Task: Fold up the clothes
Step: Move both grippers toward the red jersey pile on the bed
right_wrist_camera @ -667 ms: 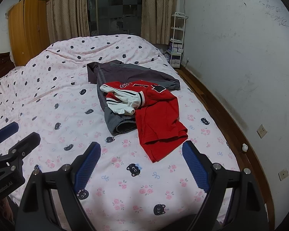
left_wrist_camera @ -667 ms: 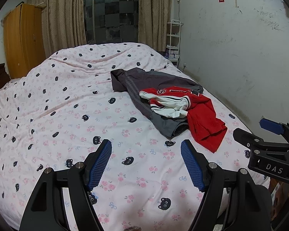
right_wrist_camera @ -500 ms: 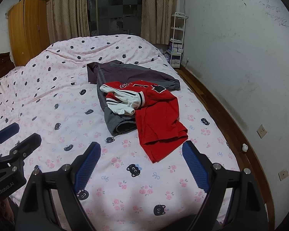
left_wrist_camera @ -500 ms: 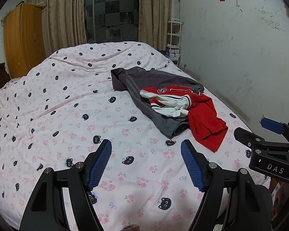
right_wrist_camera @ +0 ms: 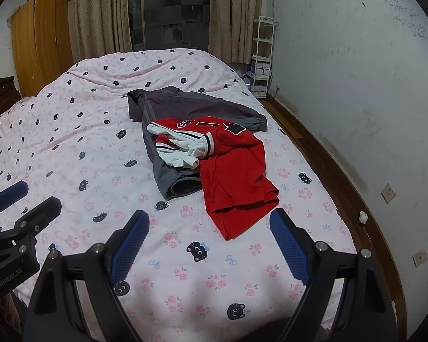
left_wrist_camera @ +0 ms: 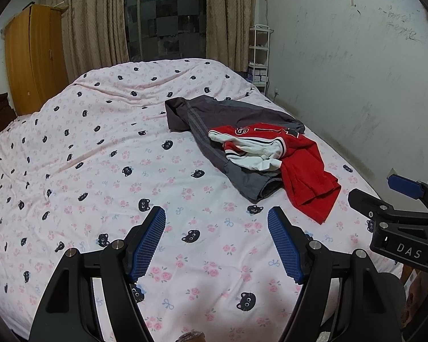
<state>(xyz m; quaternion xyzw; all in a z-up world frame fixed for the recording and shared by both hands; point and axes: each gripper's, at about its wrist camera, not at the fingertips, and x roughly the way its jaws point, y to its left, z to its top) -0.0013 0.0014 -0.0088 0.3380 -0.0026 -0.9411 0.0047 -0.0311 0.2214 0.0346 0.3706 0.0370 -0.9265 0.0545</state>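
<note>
While both tools hovered above the pink cat-and-flower-print bedcover [left_wrist_camera: 105, 154], no folding had begun. Left gripper [left_wrist_camera: 216, 239], with blue ribbed pads, was spread and empty. Further right, the dark grey striped garment [left_wrist_camera: 214, 119] lay crumpled on the bedcover, and the red-and-white jersey [right_wrist_camera: 231, 168] was heaped across it, unfolded. Right gripper [right_wrist_camera: 209, 242] stood at its widest, empty, near the jersey's hem. Both garments remained to be separated, flattened and folded.

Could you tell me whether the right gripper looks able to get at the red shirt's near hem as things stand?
Probably yes. The right gripper is open and empty, the red shirt lies on top of the grey garment, and only bare bedspread separates them.
</note>
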